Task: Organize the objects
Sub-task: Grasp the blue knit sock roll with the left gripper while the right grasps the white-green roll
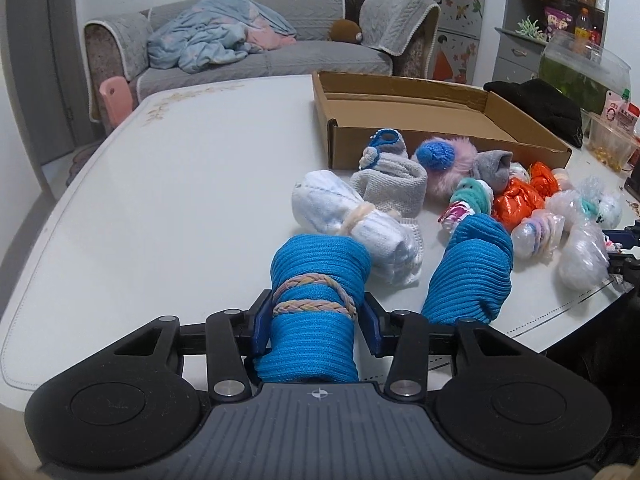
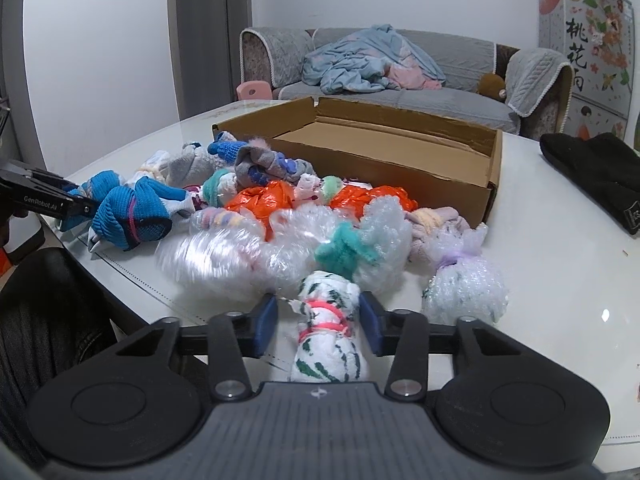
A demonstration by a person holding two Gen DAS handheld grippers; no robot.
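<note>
- The left gripper (image 1: 314, 318) pinches a blue roll (image 1: 316, 304) bound with two braided bands, both pads pressed into its sides, at the near edge of the white table (image 1: 180, 184).
- A second blue roll (image 1: 470, 272) lies just right of it, apart from the pads.
- The right gripper (image 2: 320, 320) has its pads either side of a white, green-striped roll (image 2: 326, 336) tied with a pink band; the right pad touches it, but whether the left one presses I cannot tell.
- That roll sits at the near edge of the pile, touching a bubble-wrap bundle with a teal tie (image 2: 348, 250).
- Beyond lie a white towel roll (image 1: 340, 216), a grey knit bundle (image 1: 390, 186), a pink fluffy ball (image 1: 448, 160) and orange plastic bundles (image 1: 520, 196), crowded together.
- An open cardboard box (image 1: 404, 120), nothing in it, stands just behind the pile.
- A black cloth (image 1: 540, 108) lies right of the box.
- A grey sofa (image 1: 260, 56) with a crumpled blue blanket (image 1: 212, 36) stands behind the table.
</note>
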